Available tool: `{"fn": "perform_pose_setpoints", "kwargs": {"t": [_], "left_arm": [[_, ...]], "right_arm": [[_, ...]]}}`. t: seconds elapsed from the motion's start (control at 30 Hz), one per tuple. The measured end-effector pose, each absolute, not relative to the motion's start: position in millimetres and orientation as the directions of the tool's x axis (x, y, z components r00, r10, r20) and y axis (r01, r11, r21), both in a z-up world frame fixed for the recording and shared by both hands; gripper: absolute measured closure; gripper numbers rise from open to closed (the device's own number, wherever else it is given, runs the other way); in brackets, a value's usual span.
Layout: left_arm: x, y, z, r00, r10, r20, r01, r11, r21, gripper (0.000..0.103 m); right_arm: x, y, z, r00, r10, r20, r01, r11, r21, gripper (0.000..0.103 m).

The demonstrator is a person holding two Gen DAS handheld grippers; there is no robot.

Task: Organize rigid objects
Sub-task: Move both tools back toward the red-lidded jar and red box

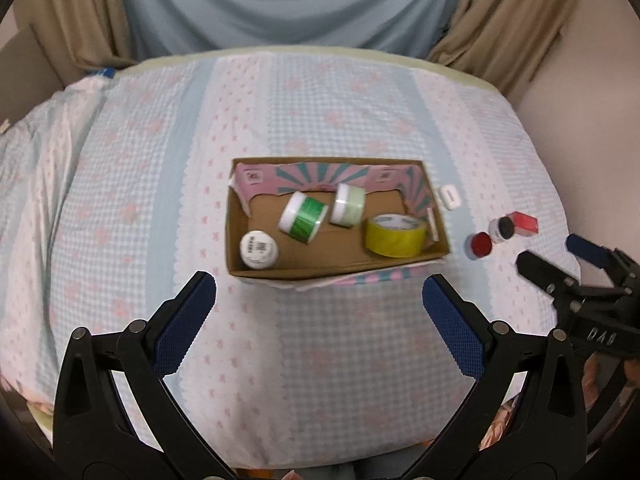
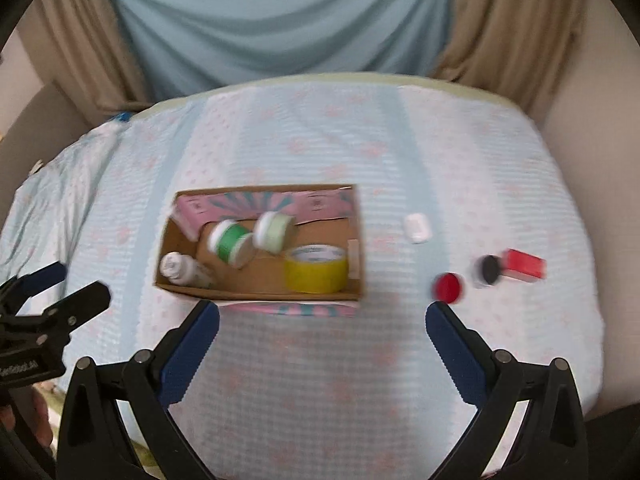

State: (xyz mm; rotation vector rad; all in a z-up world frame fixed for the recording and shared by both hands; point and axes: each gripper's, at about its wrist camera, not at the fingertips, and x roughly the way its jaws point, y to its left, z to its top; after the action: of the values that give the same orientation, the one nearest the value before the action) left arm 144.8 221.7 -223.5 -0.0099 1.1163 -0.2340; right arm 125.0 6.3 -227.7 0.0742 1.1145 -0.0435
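An open cardboard box (image 1: pixel 236 240) (image 2: pixel 360 256) lies on the bed. It holds a yellow tape roll (image 1: pixel 394 237) (image 2: pixel 316 269), a green jar (image 1: pixel 303 218) (image 2: pixel 231 243), a pale green jar (image 1: pixel 347 205) (image 2: pixel 274 228) and a white bottle (image 1: pixel 259 249) (image 2: pixel 184 270). Right of the box lie a white case (image 1: pixel 449 197) (image 2: pixel 415 227), a red-lidded jar (image 1: pixel 479 245) (image 2: pixel 448 287), a black-lidded jar (image 1: pixel 502 230) (image 2: pixel 488 270) and a red block (image 1: pixel 525 223) (image 2: pixel 524 265). My left gripper (image 1: pixel 318 294) is open and empty, just short of the box. My right gripper (image 2: pixel 322 322) is open and empty, near the box's right front corner.
The bed has a pale blue and pink patterned sheet (image 1: pixel 320 112) (image 2: pixel 460 168). Blue and tan curtains (image 1: pixel 280 0) hang behind it. The bed's edge drops off at the right (image 1: pixel 560 184) and at the front. Each gripper shows in the other's view (image 1: pixel 576 268) (image 2: pixel 52 288).
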Motion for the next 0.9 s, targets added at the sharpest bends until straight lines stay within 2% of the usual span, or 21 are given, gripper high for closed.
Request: {"fn": "perform_pose_setpoints", "kwargs": {"t": [0.17,0.37,0.6,0.9], "left_arm": [[123.0,181.0,-205.1,0.458,-0.177,-0.871,0.232,0.97,-0.075,0.0],[107.3,113.0,-187.1,0.491,-0.202,-0.848,0.263,0.962,-0.076,0.0],[85.8,14.3,-194.4,0.49,-0.196,-0.85,0.201,0.974,-0.108,0.0],[86.4,-95.4,-247.8,0.415,-0.184,-0.891,0.148,0.98,-0.133,0.0]], "right_arm": [[96.5,-41.4,-207.5,0.471,-0.008,-0.882,0.148,0.987,0.07,0.0],[69.3,-116.7,-195.8,0.507,-0.014,-0.862,0.172,0.981,0.085,0.0],[69.2,-216.3,-203.2,0.513,0.024,-0.858,0.061,0.996,0.064,0.0],[99.1,-324.4,-239.0,0.461,0.052,-0.886,-0.08,0.997,0.017,0.0]]}}
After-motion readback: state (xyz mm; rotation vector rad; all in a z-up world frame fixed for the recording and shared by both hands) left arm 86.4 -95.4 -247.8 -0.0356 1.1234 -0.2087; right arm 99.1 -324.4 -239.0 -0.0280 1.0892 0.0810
